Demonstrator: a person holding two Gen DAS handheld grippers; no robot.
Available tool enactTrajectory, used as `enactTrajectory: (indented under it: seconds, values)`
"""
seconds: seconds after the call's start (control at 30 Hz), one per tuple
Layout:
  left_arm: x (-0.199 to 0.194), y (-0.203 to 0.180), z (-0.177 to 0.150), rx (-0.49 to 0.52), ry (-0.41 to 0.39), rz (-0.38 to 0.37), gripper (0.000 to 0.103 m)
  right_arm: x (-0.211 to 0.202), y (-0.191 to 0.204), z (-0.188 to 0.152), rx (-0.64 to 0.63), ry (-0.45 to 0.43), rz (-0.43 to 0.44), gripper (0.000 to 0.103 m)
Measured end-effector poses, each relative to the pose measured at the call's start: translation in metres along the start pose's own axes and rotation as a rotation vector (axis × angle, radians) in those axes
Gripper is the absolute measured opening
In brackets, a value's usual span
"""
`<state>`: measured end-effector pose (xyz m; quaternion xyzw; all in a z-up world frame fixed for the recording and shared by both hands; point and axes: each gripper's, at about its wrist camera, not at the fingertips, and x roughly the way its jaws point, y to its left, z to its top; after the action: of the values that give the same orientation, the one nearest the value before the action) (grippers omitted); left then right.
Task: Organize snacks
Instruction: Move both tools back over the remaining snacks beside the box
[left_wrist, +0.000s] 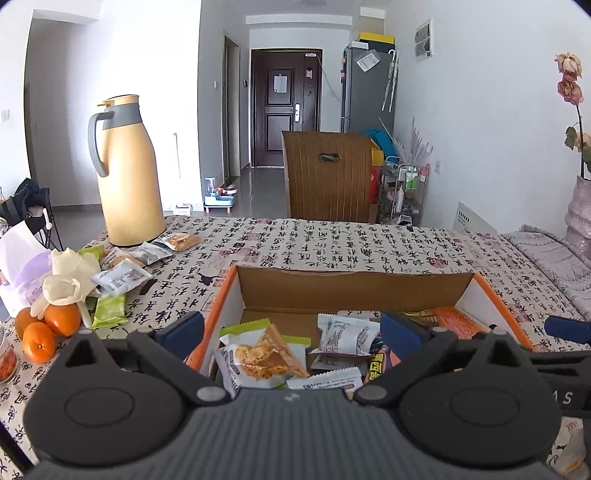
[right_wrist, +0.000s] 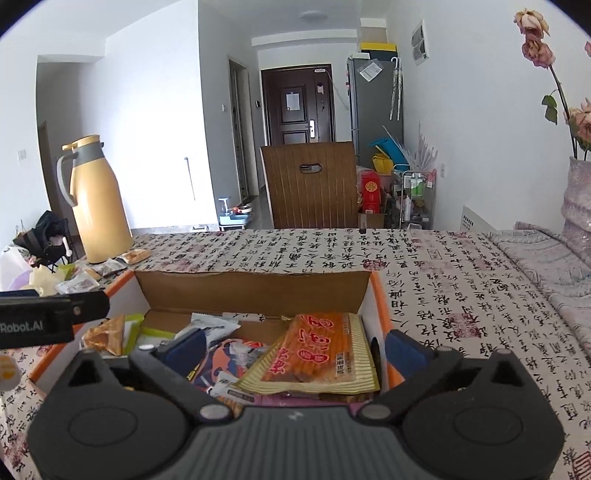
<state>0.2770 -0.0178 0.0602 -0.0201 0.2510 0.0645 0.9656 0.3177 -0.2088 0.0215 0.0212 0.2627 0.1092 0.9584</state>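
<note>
An orange-edged cardboard box (left_wrist: 354, 288) stands on the table and holds several snack packets. My left gripper (left_wrist: 291, 328) hovers open over the box's left half, above a clear packet of triangular crackers (left_wrist: 258, 354) and a white packet (left_wrist: 345, 334); nothing is between its fingers. My right gripper (right_wrist: 295, 347) is open over the right half of the box (right_wrist: 255, 291). A large orange and yellow snack packet (right_wrist: 317, 350) lies in the box beneath it, untouched by the pads. Loose snack packets (left_wrist: 122, 277) lie on the table left of the box.
A tall yellow thermos jug (left_wrist: 125, 173) stands at the back left of the table. Oranges (left_wrist: 48, 328), a green packet (left_wrist: 109, 310) and a pale glove lie at the left edge. A wooden chair (left_wrist: 328, 173) sits behind the table. A vase of flowers (right_wrist: 576, 199) stands far right.
</note>
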Motion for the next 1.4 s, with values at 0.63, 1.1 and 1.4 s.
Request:
enactTrajectory:
  seconds: [0.63, 1.1, 1.4]
  values:
    - [-0.072, 0.038, -0.026, -0.057, -0.042, -0.044, 0.103, -0.068, 0.015, -0.017, -0.026, -0.027, -0.014, 0.103]
    - [-0.114, 0.064, -0.085, -0.033, 0.004, -0.100, 0.103, -0.109, 0.038, -0.074, -0.026, 0.027, 0.018, 0.103]
    - [-0.112, 0.075, -0.125, -0.016, 0.074, -0.103, 0.103, -0.111, 0.053, -0.111, -0.021, 0.118, 0.048, 0.103]
